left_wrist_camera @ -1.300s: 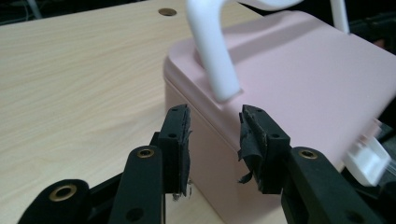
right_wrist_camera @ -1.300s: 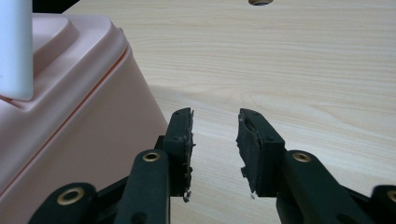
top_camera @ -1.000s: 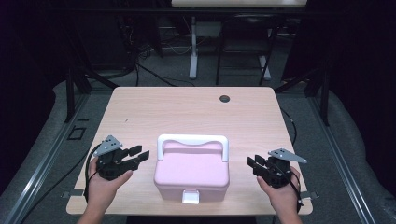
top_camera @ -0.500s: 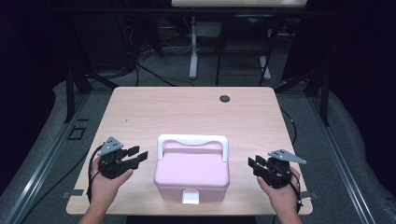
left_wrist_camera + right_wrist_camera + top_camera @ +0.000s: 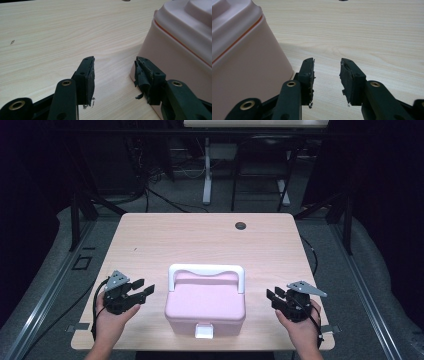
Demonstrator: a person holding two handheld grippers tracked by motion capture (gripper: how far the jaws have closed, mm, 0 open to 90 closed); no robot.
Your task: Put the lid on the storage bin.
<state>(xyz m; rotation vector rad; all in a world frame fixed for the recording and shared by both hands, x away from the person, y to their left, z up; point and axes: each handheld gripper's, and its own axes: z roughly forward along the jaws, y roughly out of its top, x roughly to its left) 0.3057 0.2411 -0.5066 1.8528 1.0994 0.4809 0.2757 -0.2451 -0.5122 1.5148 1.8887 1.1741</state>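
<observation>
Left tongs [image 5: 113, 75] opened, perhaps lower.

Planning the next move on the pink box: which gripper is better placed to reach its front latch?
Left, narrowly: the left gripper sits closer to the pink box and its white latch; its jaws have just been opening, nothing between them. The right gripper stands farther off.

Left gripper [image 5: 142, 289] sunk slightly lower toward table [image 5: 200, 235] since earlier high-view frames, now just beside left wall of pink box [image 5: 206, 302]. Its jaws have just been opening wider; nothing between them, bare wood in gap, in left gripper view [image 5: 113, 75].
</observation>
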